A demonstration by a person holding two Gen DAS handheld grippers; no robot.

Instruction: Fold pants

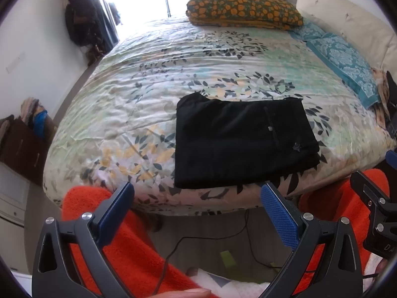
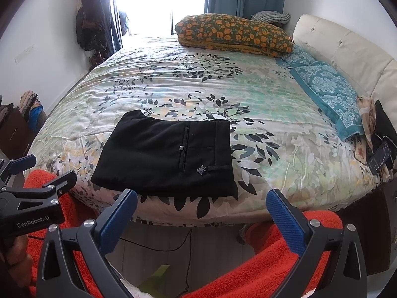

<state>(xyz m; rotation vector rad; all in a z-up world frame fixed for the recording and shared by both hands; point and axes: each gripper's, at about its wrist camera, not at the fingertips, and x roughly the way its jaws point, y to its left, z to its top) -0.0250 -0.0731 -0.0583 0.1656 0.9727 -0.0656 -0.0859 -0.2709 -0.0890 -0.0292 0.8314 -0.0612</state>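
Pants [image 2: 166,156] are lying folded into a flat black rectangle near the front edge of the bed [image 2: 285,134], on its leaf-print cover. We are holding our left gripper [image 1: 196,213] and right gripper [image 2: 202,213] spread wide and gripping nothing, both hanging just off the bed's edge, apart from the fabric, above our orange-clad legs [image 2: 248,268].
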